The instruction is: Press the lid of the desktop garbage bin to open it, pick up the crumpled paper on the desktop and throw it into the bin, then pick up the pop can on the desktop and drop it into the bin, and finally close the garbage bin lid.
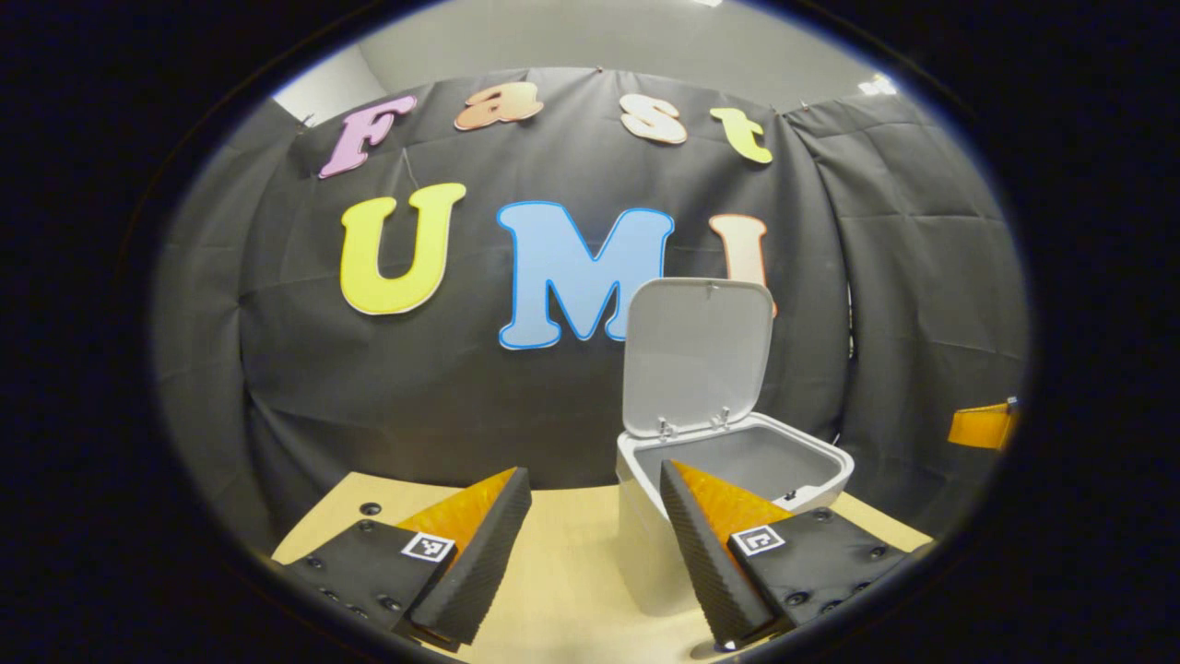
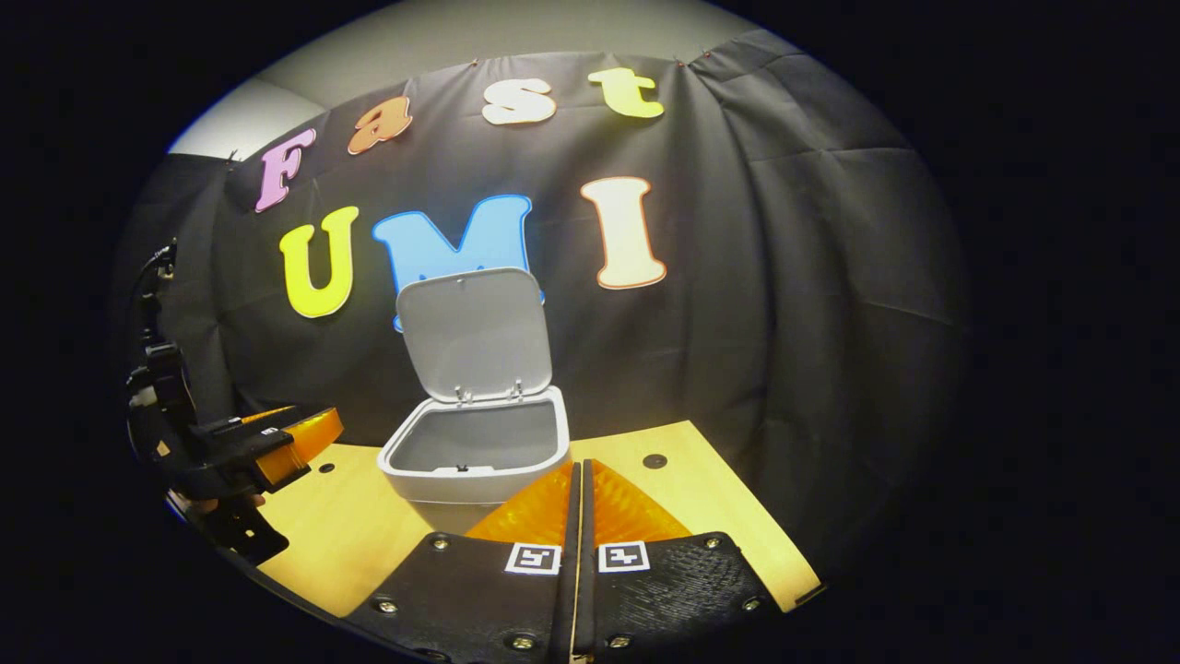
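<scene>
Bin (image 2: 475, 452) sits on the desk (image 2: 710, 498) w/ lid (image 2: 475, 332) up, standing nearly upright against the cloth wall. Inside looks bare, grey, smooth, as far as the views reach. No paper or can in either view, so can't tell how far along the task is; likely either the paper pick comes next or only the lid close is left.

Left tool (image 1: 590, 544): fingers spread wide, nothing between them, held low over the desk just in front of the bin. In the right gripper view it shows at far left (image 2: 277, 443), w/ a bit of the hand holding it underneath. Right tool (image 2: 576, 516): fingers pressed together, no gap, nothing held, pointed at the bin's front wall.

If closing: bring the shut right tool up behind/over the lid's top edge & push it fwd and down, easy, so the light bin doesn't slide or tip; finish w/ a press on top till the latch catches. If picking paper: use the open left tool, come in low.

Materials: bin is matte hard plastic, pale, rounded-square rim, two small hinge tabs at the lid base. Desk is light wood-look, smooth, w/ dark round holes. Finger pads ribbed, wedge-shaped.
</scene>
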A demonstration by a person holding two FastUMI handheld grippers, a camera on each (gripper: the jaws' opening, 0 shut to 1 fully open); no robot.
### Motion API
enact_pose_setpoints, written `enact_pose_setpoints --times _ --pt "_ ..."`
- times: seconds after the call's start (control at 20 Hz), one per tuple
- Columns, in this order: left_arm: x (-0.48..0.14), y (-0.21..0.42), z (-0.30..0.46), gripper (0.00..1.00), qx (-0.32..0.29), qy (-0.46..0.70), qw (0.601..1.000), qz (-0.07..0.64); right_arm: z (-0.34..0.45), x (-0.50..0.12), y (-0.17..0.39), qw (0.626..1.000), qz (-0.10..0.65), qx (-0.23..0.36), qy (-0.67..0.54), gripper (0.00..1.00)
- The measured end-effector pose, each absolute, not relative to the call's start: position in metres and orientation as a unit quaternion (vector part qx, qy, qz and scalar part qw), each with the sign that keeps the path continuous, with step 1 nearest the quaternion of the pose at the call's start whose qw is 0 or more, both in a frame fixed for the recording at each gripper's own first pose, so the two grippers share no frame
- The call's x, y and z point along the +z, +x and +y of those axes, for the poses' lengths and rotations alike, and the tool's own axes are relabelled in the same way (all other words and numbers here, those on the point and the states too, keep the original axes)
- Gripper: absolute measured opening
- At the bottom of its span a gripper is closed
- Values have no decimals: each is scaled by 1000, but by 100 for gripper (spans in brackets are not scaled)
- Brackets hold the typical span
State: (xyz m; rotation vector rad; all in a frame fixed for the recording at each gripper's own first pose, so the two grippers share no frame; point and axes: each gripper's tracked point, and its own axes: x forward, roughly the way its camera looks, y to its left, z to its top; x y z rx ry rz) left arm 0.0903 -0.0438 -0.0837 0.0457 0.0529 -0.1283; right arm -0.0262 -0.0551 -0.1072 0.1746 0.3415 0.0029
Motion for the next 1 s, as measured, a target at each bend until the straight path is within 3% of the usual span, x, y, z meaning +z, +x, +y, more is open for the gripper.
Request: enact_pose_setpoints --times 0.15,0.25,0.35,0.45,0.5,0.55,1.0 --pt "-83 83 -30 95 -51 20 998 27 -36 -111 -26 980 177 36 87 4" --pt "-83 74 -21 96 -42 16 999 27 -26 -121 -25 977 189 51 85 18" --pt "-84 69 -13 96 -35 15 999 27 -17 -129 -28 975 197 64 84 60" --pt "-83 67 -7 96 -28 14 999 27 -8 -136 -28 972 206 78 81 74" --pt "-83 66 -4 96 -26 14 999 27 -3 -142 -30 970 213 84 79 91" --pt "-83 64 -1 96 -23 13 999 27 0 -147 -28 969 218 89 76 98" --pt "-83 53 7 94 -15 8 999 29 43 -204 -45 949 279 140 48 99"
